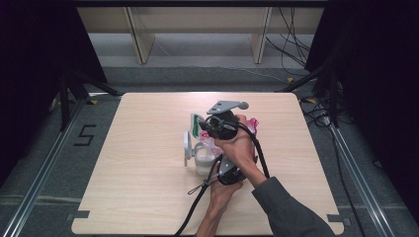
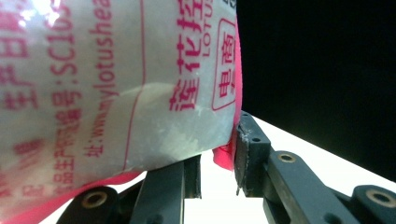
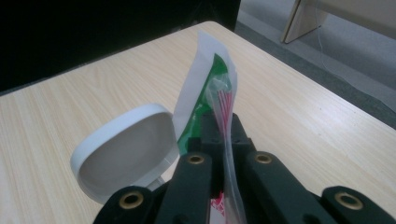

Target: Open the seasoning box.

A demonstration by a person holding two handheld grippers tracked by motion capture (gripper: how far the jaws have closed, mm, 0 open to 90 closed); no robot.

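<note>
A clear plastic bag (image 2: 107,84) with pink print and white powder inside hangs over the middle of the table. Its green and white top strip (image 3: 205,88) stands upright. My right gripper (image 3: 222,128) is shut on the thin upper edge of the bag (image 3: 227,140), and in the high view the right gripper (image 1: 206,129) sits under the person's hand. My left gripper (image 2: 219,163) pinches the bag's pink lower corner; from above the left gripper (image 1: 222,165) lies below the right one. A white jar (image 1: 203,160) stands under the bag (image 1: 252,123), its hinged lid (image 1: 187,144) open.
The white lid (image 3: 123,151) stands up just left of my right jaws. The light wooden table (image 1: 143,187) spreads widely around the hands. Black cables (image 1: 197,197) trail from the grippers toward the near edge. Beyond the table are a grey floor and wooden legs.
</note>
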